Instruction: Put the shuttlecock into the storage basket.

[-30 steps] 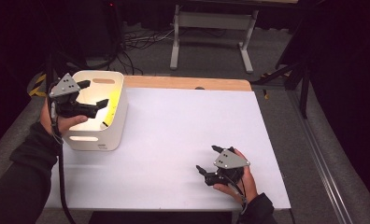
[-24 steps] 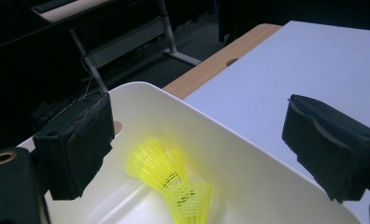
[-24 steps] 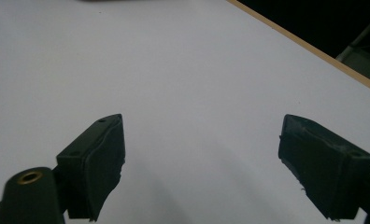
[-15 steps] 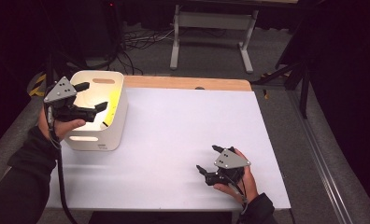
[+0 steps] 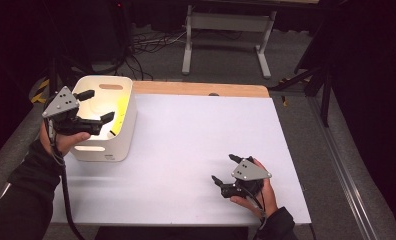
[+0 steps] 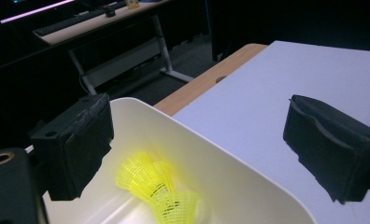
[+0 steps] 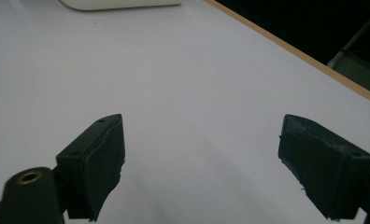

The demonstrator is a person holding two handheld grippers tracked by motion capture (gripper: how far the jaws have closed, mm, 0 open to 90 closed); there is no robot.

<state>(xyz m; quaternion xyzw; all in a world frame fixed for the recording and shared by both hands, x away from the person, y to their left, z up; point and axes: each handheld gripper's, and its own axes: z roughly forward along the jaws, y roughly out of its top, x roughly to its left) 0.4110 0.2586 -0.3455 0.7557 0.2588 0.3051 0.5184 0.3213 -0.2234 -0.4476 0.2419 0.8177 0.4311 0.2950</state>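
Note:
A white plastic bin (image 5: pixel 117 145) stands at the table's left edge. Inside it lie yellow shuttlecocks (image 6: pixel 157 189), seen as a yellow streak (image 5: pixel 119 116) from the high view. My left gripper (image 5: pixel 96 106) hovers open above the bin's near-left part, nothing between its jaws; in the left gripper view (image 6: pixel 199 149) the bin's rim (image 6: pixel 220 154) runs between them. My right gripper (image 5: pixel 224 169) rests low over the table near its front right, open and empty, with bare white tabletop (image 7: pixel 197 93) ahead of it (image 7: pixel 202 158).
The white table (image 5: pixel 196 135) has a wooden strip (image 5: pixel 201 89) along its far edge. Beyond it stand a metal desk frame (image 5: pixel 226 30) and floor cables (image 5: pixel 146 45). The bin's side (image 7: pixel 122 3) shows at the top of the right gripper view.
My left gripper has risen and drawn back toward the bin's near-left corner, still open. The right gripper has stayed put.

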